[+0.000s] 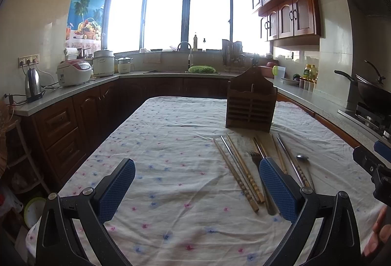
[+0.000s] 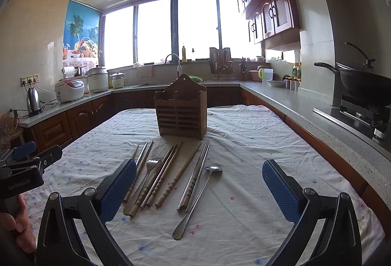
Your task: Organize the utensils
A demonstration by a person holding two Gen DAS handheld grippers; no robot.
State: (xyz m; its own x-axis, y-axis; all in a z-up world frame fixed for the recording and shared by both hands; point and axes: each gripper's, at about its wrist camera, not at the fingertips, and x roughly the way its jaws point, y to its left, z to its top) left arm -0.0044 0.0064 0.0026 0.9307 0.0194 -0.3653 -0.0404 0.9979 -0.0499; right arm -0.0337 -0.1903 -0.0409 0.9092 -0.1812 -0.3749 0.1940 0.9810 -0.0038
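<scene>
A dark wooden utensil holder (image 2: 181, 112) stands upright on the cloth-covered table (image 2: 244, 143); it also shows in the left wrist view (image 1: 251, 104). In front of it lie several chopsticks (image 2: 171, 175), a metal fork (image 2: 149, 173) and a long metal spoon (image 2: 198, 197). In the left wrist view the chopsticks (image 1: 239, 173), the fork (image 1: 256, 161) and the spoon (image 1: 304, 163) lie right of centre. My right gripper (image 2: 199, 190) is open and empty above the near ends of the utensils. My left gripper (image 1: 196, 190) is open and empty, left of the utensils.
Kitchen counters (image 2: 305, 109) run around the table on three sides. A wok (image 2: 364, 85) sits on a stove at the right. A kettle (image 1: 33, 85) and rice cookers (image 1: 73, 73) stand on the left counter. The left gripper's body (image 2: 27, 168) shows at the left edge of the right wrist view.
</scene>
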